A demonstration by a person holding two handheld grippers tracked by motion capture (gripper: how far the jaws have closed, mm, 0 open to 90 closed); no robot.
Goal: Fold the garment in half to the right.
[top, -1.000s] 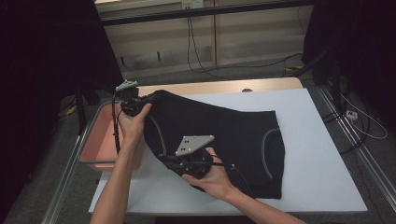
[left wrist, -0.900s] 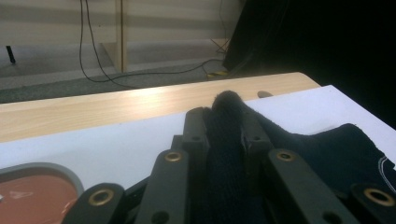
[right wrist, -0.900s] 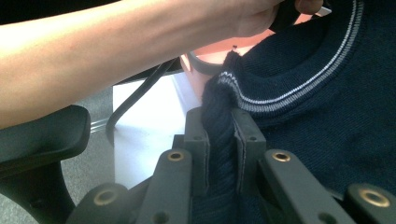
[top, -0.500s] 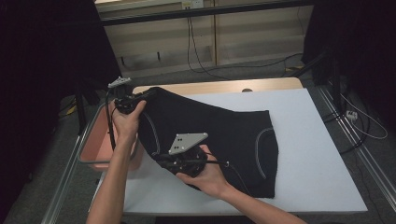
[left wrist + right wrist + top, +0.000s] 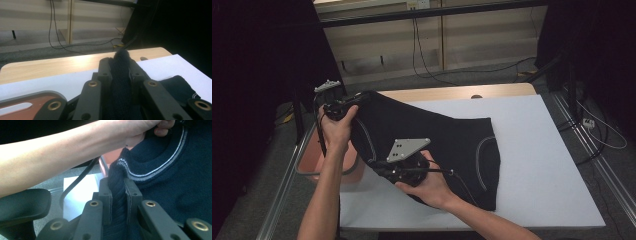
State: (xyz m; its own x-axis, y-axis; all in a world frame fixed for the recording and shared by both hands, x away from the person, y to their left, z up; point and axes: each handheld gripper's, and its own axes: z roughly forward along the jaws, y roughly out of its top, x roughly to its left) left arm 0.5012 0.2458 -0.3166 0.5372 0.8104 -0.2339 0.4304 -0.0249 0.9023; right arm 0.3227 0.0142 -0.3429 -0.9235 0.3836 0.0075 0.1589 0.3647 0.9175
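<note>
A person works a dark knitted garment (image 5: pixel 432 142) at a table covered with a white sheet (image 5: pixel 537 165). At left, the left gripper (image 5: pixel 343 106) is clamped on a fold of the garment's far corner, above a reddish tray (image 5: pixel 314 165) at the table's edge. Toward the middle, the right gripper (image 5: pixel 379 167) pinches the near striped edge between its jaws. The rest of the garment lies spread rightward across the sheet
</note>
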